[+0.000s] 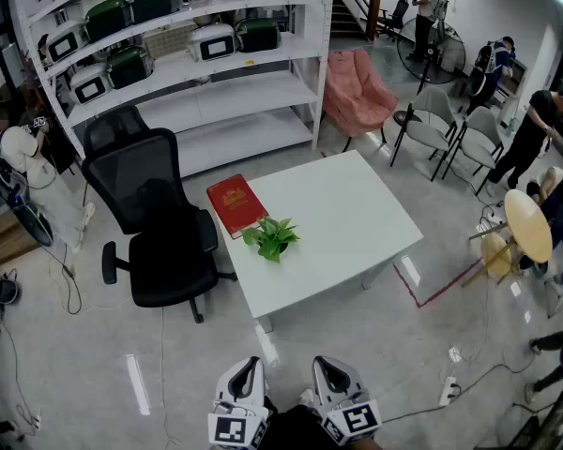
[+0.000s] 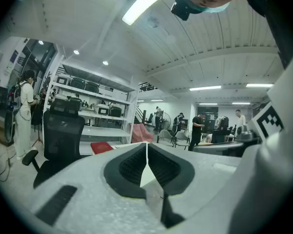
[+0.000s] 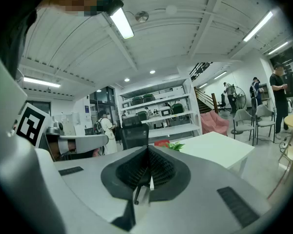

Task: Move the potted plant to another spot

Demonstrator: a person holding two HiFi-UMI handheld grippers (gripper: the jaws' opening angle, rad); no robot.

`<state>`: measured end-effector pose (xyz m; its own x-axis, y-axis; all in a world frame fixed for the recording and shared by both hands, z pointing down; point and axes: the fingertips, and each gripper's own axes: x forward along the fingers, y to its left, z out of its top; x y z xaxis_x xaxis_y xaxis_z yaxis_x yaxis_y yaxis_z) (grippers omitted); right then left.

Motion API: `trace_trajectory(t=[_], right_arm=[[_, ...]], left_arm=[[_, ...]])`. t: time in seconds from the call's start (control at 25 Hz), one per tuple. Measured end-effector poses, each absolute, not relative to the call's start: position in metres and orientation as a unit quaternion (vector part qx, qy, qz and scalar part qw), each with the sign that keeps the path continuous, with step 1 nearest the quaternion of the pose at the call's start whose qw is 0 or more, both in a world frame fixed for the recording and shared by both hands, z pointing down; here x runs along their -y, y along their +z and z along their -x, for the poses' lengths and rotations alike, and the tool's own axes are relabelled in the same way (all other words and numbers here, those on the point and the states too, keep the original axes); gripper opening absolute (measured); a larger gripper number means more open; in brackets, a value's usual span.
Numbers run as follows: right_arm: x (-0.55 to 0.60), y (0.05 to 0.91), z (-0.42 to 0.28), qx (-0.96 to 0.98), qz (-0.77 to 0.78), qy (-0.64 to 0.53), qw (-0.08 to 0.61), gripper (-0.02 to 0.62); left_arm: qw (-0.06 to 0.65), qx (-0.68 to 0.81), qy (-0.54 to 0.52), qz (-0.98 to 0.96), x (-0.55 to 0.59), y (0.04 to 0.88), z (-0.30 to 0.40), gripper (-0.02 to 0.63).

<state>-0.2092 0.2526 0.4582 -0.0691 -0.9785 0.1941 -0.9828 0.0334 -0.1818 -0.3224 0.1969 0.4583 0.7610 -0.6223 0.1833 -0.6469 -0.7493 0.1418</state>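
A small green potted plant [image 1: 273,238] stands near the left front edge of a white table [image 1: 357,223], just in front of a red book [image 1: 235,204]. Both grippers are held low at the bottom of the head view, well short of the table: the left gripper [image 1: 247,371] and the right gripper [image 1: 329,373]. Each has its jaws pressed together with nothing between them. In the right gripper view the right gripper [image 3: 148,152] points toward the plant [image 3: 176,146] and table [image 3: 219,147]. In the left gripper view the left gripper [image 2: 147,147] faces the red book [image 2: 101,147].
A black office chair [image 1: 159,228] stands against the table's left side. White shelving [image 1: 197,64] with green and white appliances runs behind. A pink armchair [image 1: 357,87], grey chairs [image 1: 441,129], a round wooden table [image 1: 528,225] and several people [image 1: 530,139] are to the right. Cables [image 1: 469,373] lie on the floor.
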Motion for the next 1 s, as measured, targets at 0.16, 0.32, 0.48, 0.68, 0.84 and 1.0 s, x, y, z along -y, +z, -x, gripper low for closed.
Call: trace_trajectory(t=[0.16,0.32,0.48,0.68,0.84,1.0], right_arm=[[-0.255,0.458,0.208,0.718,-0.683,0.134,0.007,0.012],[-0.258,0.456,0.208,0.721,-0.680,0.135,0.002,0.012],[-0.261,0.456,0.207,0.723,-0.677,0.137,0.001,0.012],[-0.265,0.459,0.207,0.733,-0.666,0.137,-0.003,0.012],[-0.273,0.459,0.206,0.743,-0.655,0.140,-0.008,0.012],[-0.282,0.462,0.202,0.751,-0.645,0.140,-0.007,0.012]], left_arm=[[0.098,0.340,0.061,-0.933,-0.198,0.455,0.323,0.025],[0.093,0.339,0.061,-0.934,-0.203,0.453,0.321,0.025],[0.090,0.346,0.049,-0.933,-0.206,0.450,0.320,0.025],[0.094,0.360,0.031,-0.928,-0.211,0.451,0.318,0.025],[0.095,0.371,0.036,-0.923,-0.220,0.451,0.317,0.025],[0.096,0.386,0.041,-0.916,-0.228,0.452,0.316,0.025]])
